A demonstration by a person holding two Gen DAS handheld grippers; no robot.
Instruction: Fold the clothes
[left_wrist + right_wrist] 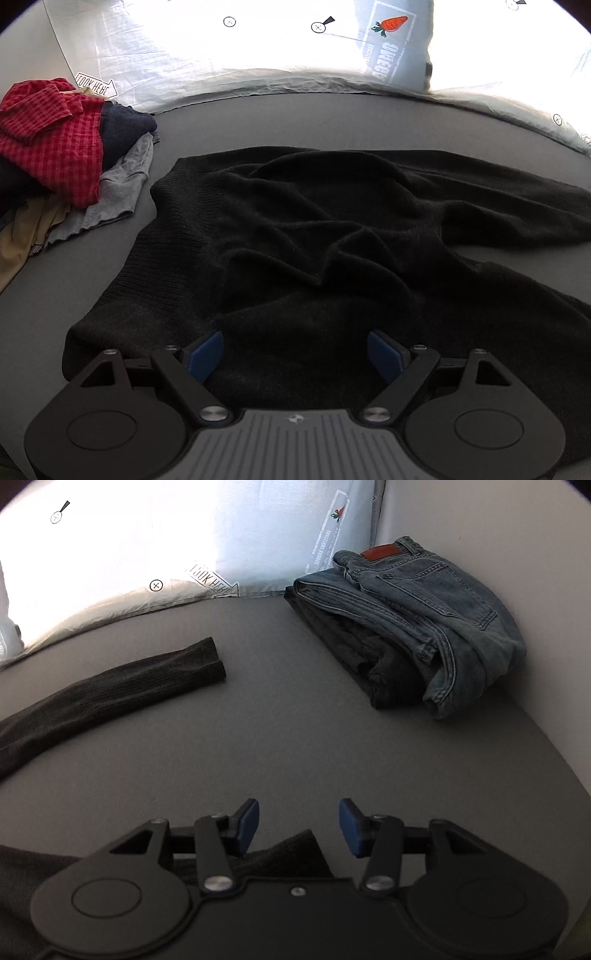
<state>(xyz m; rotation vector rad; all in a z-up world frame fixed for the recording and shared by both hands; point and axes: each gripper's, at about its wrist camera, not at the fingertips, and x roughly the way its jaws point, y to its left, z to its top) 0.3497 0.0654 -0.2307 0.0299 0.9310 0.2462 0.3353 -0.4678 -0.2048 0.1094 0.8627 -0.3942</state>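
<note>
Both sets of jaws are seen spread apart, with nothing gripped between them.

Left gripper (295,356) is held wide open over the rumpled black sweater (332,236) spread on the grey bed (295,118); the right gripper (299,827) is held less wide above bare bed beside the sweater's hem, its sleeve (122,686) stretched out. Unfolded clothes (55,147) and folded jeans (417,620) are partly cut off or stacked.

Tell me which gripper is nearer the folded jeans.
Right. The right gripper hangs open over bare gray surface with the jeans ahead to its right; the left gripper hangs open over the black sweater, no jeans in its view.
</note>
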